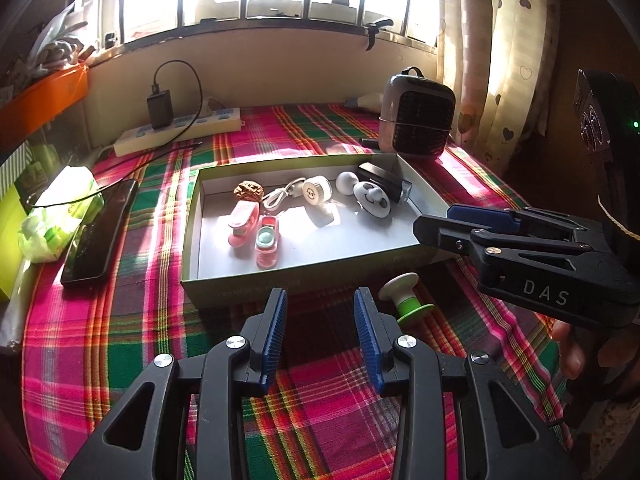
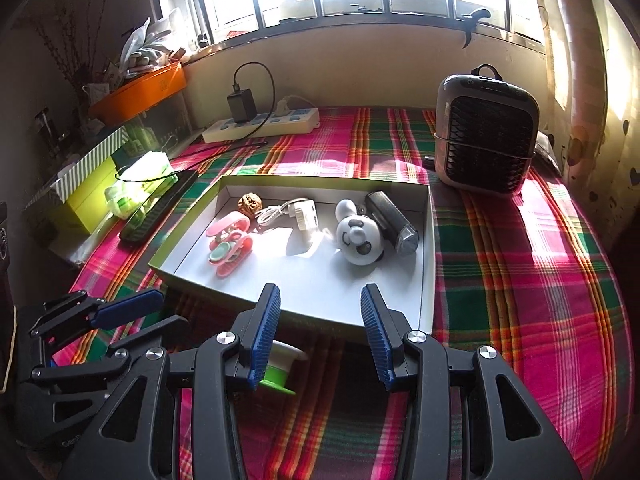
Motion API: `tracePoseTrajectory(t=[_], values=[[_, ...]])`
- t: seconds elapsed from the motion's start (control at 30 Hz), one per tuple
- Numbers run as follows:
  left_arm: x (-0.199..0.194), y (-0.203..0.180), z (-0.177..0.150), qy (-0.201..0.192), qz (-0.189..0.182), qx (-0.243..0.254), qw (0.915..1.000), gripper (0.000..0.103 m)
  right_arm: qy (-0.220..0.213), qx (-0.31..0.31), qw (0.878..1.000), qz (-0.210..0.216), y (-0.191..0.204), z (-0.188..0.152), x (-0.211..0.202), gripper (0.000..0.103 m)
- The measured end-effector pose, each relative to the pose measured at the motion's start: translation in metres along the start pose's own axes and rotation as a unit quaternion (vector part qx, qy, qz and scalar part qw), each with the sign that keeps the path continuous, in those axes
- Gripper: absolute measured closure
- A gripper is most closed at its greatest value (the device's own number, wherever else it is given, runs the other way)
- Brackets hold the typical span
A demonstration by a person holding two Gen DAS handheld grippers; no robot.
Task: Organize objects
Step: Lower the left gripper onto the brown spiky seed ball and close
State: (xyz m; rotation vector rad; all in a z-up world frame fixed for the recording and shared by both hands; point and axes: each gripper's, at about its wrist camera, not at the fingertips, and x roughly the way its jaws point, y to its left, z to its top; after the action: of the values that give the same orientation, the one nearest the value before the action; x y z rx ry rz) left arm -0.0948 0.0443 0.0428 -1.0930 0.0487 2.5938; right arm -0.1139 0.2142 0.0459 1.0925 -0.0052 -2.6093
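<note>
Nearest in the left wrist view, the left gripper (image 1: pixel 320 324) is held low over a plaid cloth (image 1: pixel 120 340), its blue-padded fingers apart with nothing between them. Just beyond its right finger, a small green-and-white spool (image 1: pixel 404 300) lies on its side on the cloth, close to the near wall of an open cardboard box (image 1: pixel 240 288) but outside it. This spool appears to be the one item not yet put away.

The right gripper (image 2: pixel 320 328) is seen in its own view with fingers likewise spread and empty, hanging over the near right corner of the box; the spool sits just behind its left finger.

Inside the box, from left to right, are found a pair of pink clips (image 1: pixel 256 232), a walnut (image 1: pixel 249 191), a white cable and charger (image 1: pixel 304 192), a round panda-faced toy (image 1: pixel 372 200) and a black cylinder (image 1: pixel 384 180).

To the left of the box, a dark phone (image 1: pixel 100 236) and a green tissue pack (image 1: pixel 60 208) lie on the cloth. Farther back, a power strip (image 1: pixel 180 130) is on the left, a small heater (image 1: pixel 418 116) on the right.

For the likely step, picking up the spool, the open fingers would best be lowered either side of its narrow green waist, since the wide flanges could slip from the pads. It should be lifted clear of the box wall before being carried over.
</note>
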Motion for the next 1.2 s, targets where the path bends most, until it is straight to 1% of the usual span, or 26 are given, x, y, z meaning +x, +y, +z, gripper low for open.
tracePoseTrajectory(t=[0.1, 0.17, 0.4, 0.6, 0.7, 0.83, 1.07, 1.2], values=[[0.000, -0.002, -0.007, 0.003, -0.023, -0.002, 0.9997, 0.069, -0.004, 0.005, 1.000, 0.000, -0.002, -0.007, -0.005, 0.059], [0.000, -0.005, -0.011, 0.005, -0.041, -0.001, 0.9992, 0.066, -0.006, 0.011, 1.000, 0.002, -0.005, -0.011, -0.007, 0.059], [0.007, -0.021, -0.019, 0.018, -0.074, 0.014, 0.9970, 0.064, -0.010, 0.023, 1.000, -0.002, -0.011, -0.022, -0.013, 0.059], [0.016, -0.026, -0.022, 0.031, -0.071, 0.020, 0.9967, 0.064, -0.010, 0.023, 1.000, -0.008, -0.013, -0.026, -0.015, 0.059], [0.020, -0.026, -0.023, 0.037, -0.068, 0.021, 0.9968, 0.064, -0.007, 0.026, 1.000, -0.004, -0.014, -0.028, -0.014, 0.059], [0.026, -0.024, -0.023, 0.042, -0.059, 0.015, 0.9973, 0.064, -0.004, 0.027, 1.000, -0.004, -0.014, -0.030, -0.012, 0.059], [0.033, -0.016, -0.023, 0.050, -0.064, 0.001, 0.9967, 0.064, 0.000, 0.028, 1.000, -0.001, -0.013, -0.031, -0.010, 0.059], [0.032, -0.014, -0.023, 0.047, -0.067, -0.002, 0.9967, 0.065, 0.003, 0.026, 1.000, -0.002, -0.011, -0.032, -0.009, 0.059]])
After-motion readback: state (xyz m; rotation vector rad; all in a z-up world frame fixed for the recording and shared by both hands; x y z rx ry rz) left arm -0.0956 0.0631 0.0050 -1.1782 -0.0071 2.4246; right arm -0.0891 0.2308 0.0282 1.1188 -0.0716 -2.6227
